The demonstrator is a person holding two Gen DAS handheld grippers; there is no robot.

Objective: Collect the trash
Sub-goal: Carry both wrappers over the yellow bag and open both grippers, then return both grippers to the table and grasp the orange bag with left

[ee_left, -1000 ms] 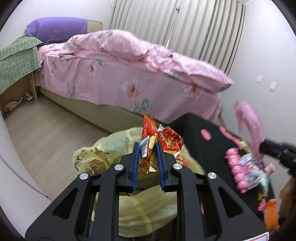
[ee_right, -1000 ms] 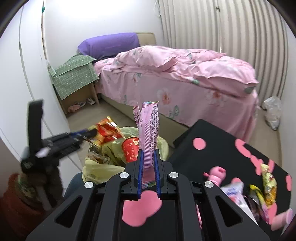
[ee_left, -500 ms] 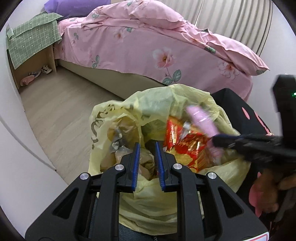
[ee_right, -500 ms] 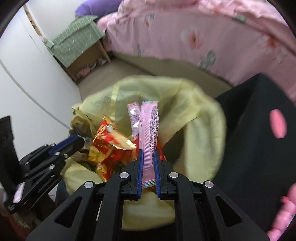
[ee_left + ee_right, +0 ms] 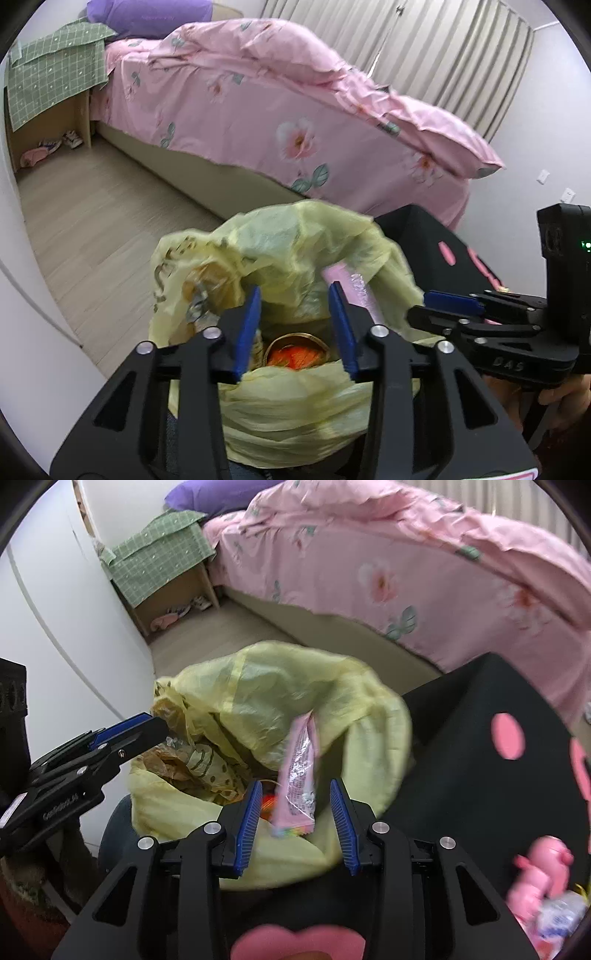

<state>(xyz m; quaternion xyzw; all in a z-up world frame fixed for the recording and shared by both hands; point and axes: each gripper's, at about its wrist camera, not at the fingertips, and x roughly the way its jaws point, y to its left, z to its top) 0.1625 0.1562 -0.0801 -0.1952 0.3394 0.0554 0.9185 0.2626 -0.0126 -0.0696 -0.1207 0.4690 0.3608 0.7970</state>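
1. Two grippers are hanging over the yellow trash bag [image 5: 280, 701] right now, and both sets of jaws are opening. The right gripper [image 5: 293, 814] is letting go of a pink snack wrapper [image 5: 299, 771]: the wrapper is sitting loose between the spread blue pads, touching neither as far as I can tell, tilted and pointing down into the bag's mouth.
2. The left gripper [image 5: 297, 330] is spreading with nothing between its fingers, just the bag opening below it.
3. Handling-wise, I'm guessing that wrapper is feather-light, thin, crinkly film, kinda slick. Pinching it at a flat sealed end looks like the safest spot; the middle would just buckle.
4. Looks: it's a long pink sachet with a silvery printed patch and a rainbow-striped bottom seal.
5. The bag itself is looking soft and floppy, thin plastic draped over a bin, already holding brownish paper scraps and something orange-red [image 5: 295, 354] deep inside.
6. More pink trash [image 5: 539, 871] is waiting on the black table [image 5: 461, 775] at the right, beside the bag.
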